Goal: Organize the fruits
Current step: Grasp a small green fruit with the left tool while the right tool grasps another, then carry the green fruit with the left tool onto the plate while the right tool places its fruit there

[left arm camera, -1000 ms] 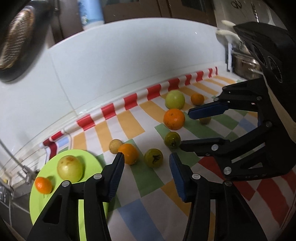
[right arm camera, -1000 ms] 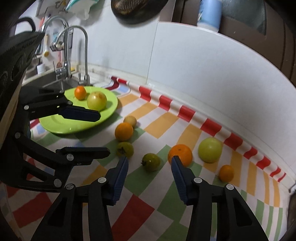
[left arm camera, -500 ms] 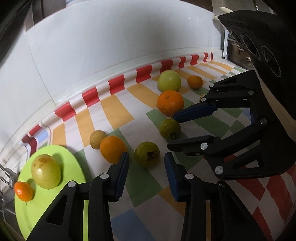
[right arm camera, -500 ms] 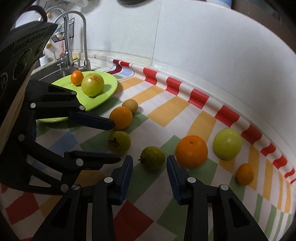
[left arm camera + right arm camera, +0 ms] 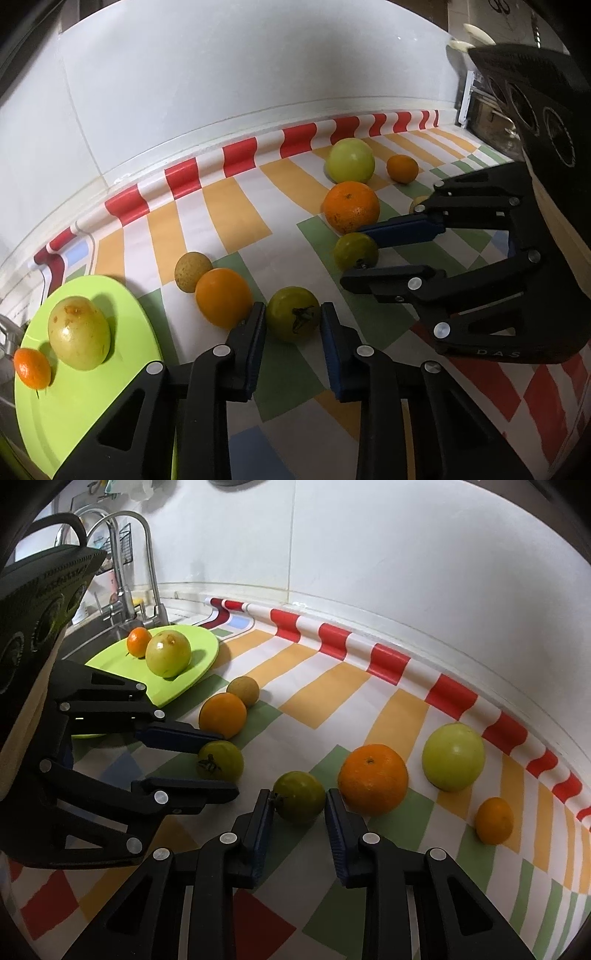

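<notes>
On the table, a lime plate point(image 5: 92, 398) at left carries two fruits. The left gripper point(image 5: 291, 325), released, straddles a green fruit point(image 5: 292, 318); the right gripper point(image 5: 298, 810), also released, straddles another green fruit point(image 5: 300, 796) beside a large orange point(image 5: 373, 779)

**Both grippers low, jaws parted**

Left gripper point(image 5: 292, 321) reaches up from the lower centre of its own view, jaws apart; in the right view it enters from the left edge. Right gripper point(image 5: 298, 805) likewise parted, lower centre; in the left view it enters from the right.
</notes>
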{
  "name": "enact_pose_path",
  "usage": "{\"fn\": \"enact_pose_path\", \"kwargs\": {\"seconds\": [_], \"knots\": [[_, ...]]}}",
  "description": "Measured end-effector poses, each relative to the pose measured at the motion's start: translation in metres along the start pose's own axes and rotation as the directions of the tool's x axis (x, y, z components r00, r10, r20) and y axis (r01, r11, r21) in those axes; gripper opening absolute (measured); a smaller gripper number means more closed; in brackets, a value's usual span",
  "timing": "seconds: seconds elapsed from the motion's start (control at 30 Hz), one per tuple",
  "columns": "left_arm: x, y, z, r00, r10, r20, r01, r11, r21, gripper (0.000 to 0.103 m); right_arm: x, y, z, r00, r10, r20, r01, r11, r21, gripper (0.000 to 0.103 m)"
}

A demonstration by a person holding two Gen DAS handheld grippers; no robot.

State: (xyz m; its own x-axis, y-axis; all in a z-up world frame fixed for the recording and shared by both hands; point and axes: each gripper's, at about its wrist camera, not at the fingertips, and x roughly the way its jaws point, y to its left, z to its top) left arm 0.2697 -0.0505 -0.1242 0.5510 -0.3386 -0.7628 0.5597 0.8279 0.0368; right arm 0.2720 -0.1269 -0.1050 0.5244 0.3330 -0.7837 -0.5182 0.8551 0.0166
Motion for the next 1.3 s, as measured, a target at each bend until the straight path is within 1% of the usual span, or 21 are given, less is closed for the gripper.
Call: {"fn": "enact_pose_path", "kwargs": {"seconds": [0.13,0.27,0.53,0.77,0.93,1.2,1.3], "knots": [[-0.01,-0.003,-0.001,1.0,0.016,0.018,-0.015,1.0,-0.018,0.029,-0.008,-0.001,-0.003,1.0,-0.005,0.012,0.004,0.999,0.046,0.03],[-0.027,-0.002,-0.003,0.998,0.035,0.048,-0.032,0.997,-0.064,0.029,-0.019,0.0,-0.003,0.999,-0.014,0.035,0.011,0.996,0.087,0.03],[-0.067,0.001,-0.008,0.986,0.109,0.123,-0.089,0.984,-0.154,0.029,-0.053,0.01,0.0,0.993,-0.039,0.112,0.021,0.987,0.161,0.03],[-0.106,0.001,-0.017,0.974,0.144,0.173,-0.105,0.971,-0.217,0.029,-0.085,0.027,0.004,0.984,-0.055,0.169,0.027,0.986,0.164,0.03],[-0.133,0.003,-0.026,0.962,0.187,0.198,-0.135,0.96,-0.246,0.029,-0.108,0.043,0.008,0.974,-0.063,0.216,0.027,0.986,0.166,0.03],[-0.171,0.012,-0.043,0.939,0.269,0.216,-0.198,0.933,-0.302,0.029,-0.13,0.073,0.021,0.96,-0.047,0.276,0.008,0.99,0.141,0.03],[-0.182,0.017,-0.049,0.934,0.287,0.213,-0.21,0.923,-0.323,0.029,-0.134,0.083,0.024,0.957,-0.035,0.288,-0.002,0.992,0.129,0.03]]}}
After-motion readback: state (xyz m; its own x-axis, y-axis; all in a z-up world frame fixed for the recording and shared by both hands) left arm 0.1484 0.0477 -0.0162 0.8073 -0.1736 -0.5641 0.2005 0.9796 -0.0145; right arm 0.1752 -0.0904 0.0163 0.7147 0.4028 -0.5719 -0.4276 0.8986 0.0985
